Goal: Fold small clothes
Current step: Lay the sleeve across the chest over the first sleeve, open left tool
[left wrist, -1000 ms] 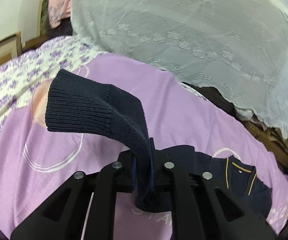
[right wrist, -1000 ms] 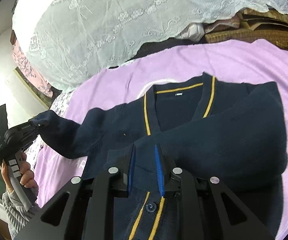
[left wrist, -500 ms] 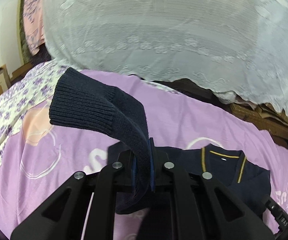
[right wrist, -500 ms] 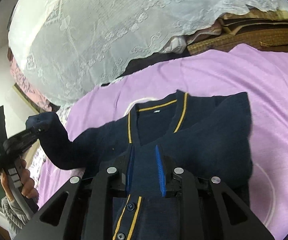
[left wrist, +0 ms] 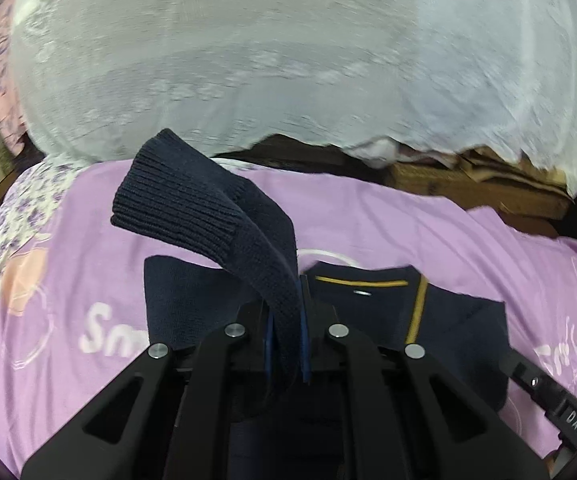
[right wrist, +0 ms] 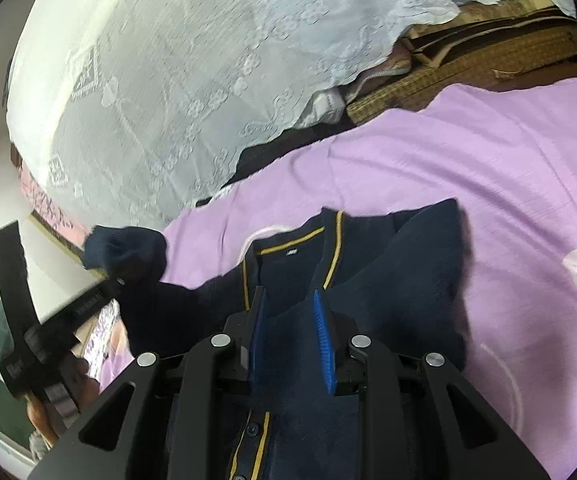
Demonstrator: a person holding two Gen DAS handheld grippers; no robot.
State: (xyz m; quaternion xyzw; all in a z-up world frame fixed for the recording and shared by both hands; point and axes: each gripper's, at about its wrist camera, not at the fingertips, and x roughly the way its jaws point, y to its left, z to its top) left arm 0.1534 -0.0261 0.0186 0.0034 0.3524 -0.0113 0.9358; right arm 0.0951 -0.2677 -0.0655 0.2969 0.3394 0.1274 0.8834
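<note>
The left gripper (left wrist: 286, 320) has carried the ribbed sleeve (left wrist: 192, 204), pinched tight, over the navy, yellow-trimmed cardigan (right wrist: 388, 272); right gripper (right wrist: 290, 320) just above its front, jaws narrowly apart after easing open, gripping nothing.

White lace curtain (left wrist: 288, 60) hangs behind purple bedsheet (right wrist: 468, 152).

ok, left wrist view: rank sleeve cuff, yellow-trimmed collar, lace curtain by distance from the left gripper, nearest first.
From the left gripper:
1. Sleeve cuff: on the clamped sleeve, sticking up and left.
2. Yellow-trimmed collar: flat on the purple sheet, ahead to the right.
3. Lace curtain: hanging behind the bed.
</note>
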